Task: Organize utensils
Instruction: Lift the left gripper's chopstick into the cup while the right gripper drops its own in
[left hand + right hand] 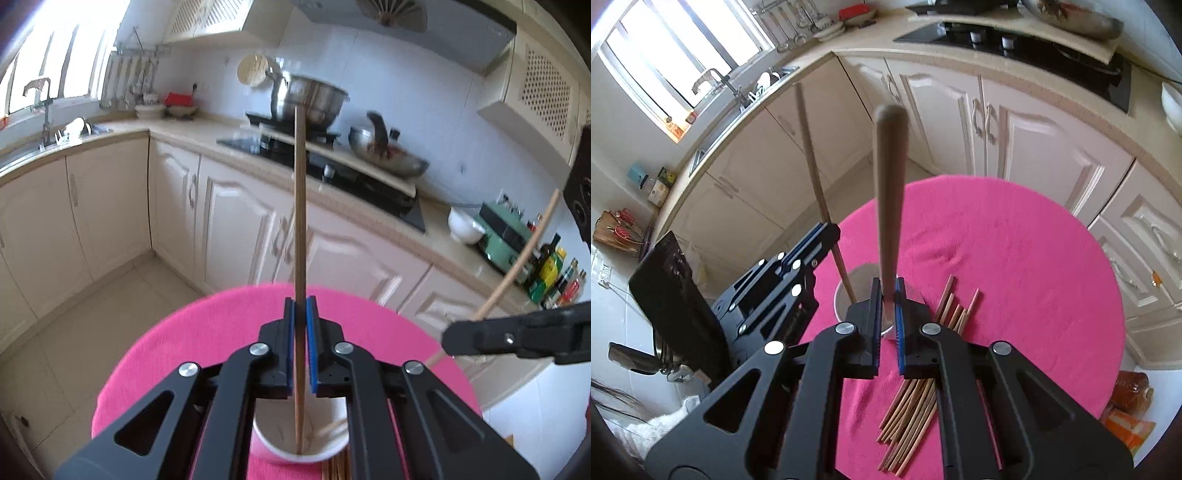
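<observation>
A white cup point(301, 446) stands on a round pink table point(221, 332). My left gripper point(301, 332) is shut on a brown chopstick point(300, 221) held upright, its lower tip inside the cup. My right gripper point(887, 310) is shut on another wooden chopstick point(890, 184), also upright, just above the cup point(862, 280). The right gripper also shows in the left wrist view point(517, 336) at the right. The left gripper point(820, 240) with its chopstick point(816, 177) shows left of the cup in the right wrist view. A pile of several chopsticks point(916, 413) lies on the table beside the cup.
Cream kitchen cabinets point(229, 221) and a counter with a black stove point(332, 166), pots and bottles point(554, 277) run behind the table. A sink point(746, 96) sits under the window. An orange packet point(1126, 428) lies to the right of the table.
</observation>
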The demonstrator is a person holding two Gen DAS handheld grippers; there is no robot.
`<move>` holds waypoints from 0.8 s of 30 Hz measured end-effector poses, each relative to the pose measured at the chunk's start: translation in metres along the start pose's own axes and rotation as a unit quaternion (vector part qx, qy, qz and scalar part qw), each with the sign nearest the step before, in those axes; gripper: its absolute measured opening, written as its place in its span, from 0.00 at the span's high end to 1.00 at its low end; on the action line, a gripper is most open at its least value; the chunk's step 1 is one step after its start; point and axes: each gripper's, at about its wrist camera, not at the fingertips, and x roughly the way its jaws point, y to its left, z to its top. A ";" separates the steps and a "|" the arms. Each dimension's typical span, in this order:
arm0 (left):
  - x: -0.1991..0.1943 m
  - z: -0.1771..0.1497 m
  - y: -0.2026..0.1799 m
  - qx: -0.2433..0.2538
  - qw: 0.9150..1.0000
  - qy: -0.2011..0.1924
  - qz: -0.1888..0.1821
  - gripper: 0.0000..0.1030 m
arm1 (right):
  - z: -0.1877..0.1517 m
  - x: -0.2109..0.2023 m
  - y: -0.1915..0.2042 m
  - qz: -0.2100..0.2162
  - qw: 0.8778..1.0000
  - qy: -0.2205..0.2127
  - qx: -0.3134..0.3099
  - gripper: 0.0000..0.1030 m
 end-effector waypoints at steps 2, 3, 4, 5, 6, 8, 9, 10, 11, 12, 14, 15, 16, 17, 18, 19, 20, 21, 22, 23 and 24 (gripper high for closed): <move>0.001 -0.004 0.001 -0.005 1.000 0.016 -0.005 0.85 | -0.003 0.008 -0.001 0.000 1.000 0.006 0.004 0.94; 0.000 -0.006 0.001 -0.008 1.000 0.021 -0.004 0.75 | -0.003 0.011 -0.001 -0.001 1.000 0.008 0.006 0.94; -0.002 -0.007 0.001 -0.009 1.000 0.023 0.000 0.74 | -0.004 0.014 -0.001 0.000 1.000 0.011 0.009 0.94; -0.003 -0.008 0.001 -0.011 1.000 0.028 -0.001 0.74 | -0.005 0.017 -0.002 0.002 1.000 0.014 0.011 0.93; -0.004 -0.009 0.001 -0.011 0.999 0.033 -0.002 0.74 | -0.005 0.019 -0.002 0.003 1.000 0.016 0.012 0.93; -0.007 -0.011 0.000 -0.011 0.999 0.041 -0.001 0.70 | -0.006 0.023 -0.001 0.001 1.000 0.017 0.011 0.93; -0.009 -0.011 0.000 -0.011 0.999 0.043 0.000 0.68 | -0.007 0.025 0.000 0.001 1.000 0.017 0.011 0.93; -0.010 -0.012 0.000 -0.012 0.999 0.046 0.001 0.67 | -0.006 0.026 0.000 0.001 1.000 0.018 0.012 0.93; -0.012 -0.012 0.000 -0.013 0.999 0.049 0.002 0.65 | -0.006 0.028 0.000 0.001 1.000 0.017 0.012 0.93; -0.015 -0.013 0.000 -0.015 0.999 0.052 0.003 0.64 | -0.006 0.028 0.001 0.001 1.000 0.016 0.012 0.93; -0.020 -0.014 0.001 -0.017 0.998 0.055 0.008 0.62 | -0.006 0.029 0.002 -0.001 1.000 0.012 0.014 0.93; -0.022 -0.015 0.002 -0.021 0.998 0.059 0.011 0.61 | -0.007 0.029 0.003 0.001 1.000 0.013 0.015 0.93; -0.024 -0.016 0.003 -0.025 0.998 0.064 0.012 0.61 | -0.007 0.028 0.003 0.003 1.000 0.012 0.014 0.93; -0.025 -0.017 0.004 -0.029 0.997 0.068 0.013 0.60 | -0.008 0.027 0.004 0.002 1.000 0.011 0.014 0.93; -0.027 -0.018 0.006 -0.034 0.997 0.072 0.015 0.59 | -0.008 0.027 0.004 0.000 1.000 0.010 0.013 0.93; -0.029 -0.019 0.007 -0.037 0.996 0.075 0.016 0.59 | -0.008 0.025 0.003 0.000 1.000 0.009 0.013 0.93; -0.031 -0.020 0.008 -0.038 0.996 0.078 0.019 0.59 | -0.009 0.023 0.003 0.001 1.000 0.006 0.014 0.93; -0.034 -0.022 0.008 -0.039 0.996 0.080 0.020 0.59 | -0.010 0.021 0.003 0.001 1.000 0.004 0.016 0.92; -0.036 -0.024 0.008 -0.039 0.996 0.082 0.021 0.59 | -0.010 0.018 0.002 0.000 1.000 0.002 0.016 0.86; -0.039 -0.026 0.008 -0.039 0.995 0.085 0.022 0.59 | -0.012 0.015 0.001 -0.002 1.000 -0.002 0.016 0.81; -0.040 -0.028 0.008 -0.039 0.995 0.088 0.022 0.59 | -0.012 0.013 -0.001 -0.003 1.000 -0.005 0.017 0.70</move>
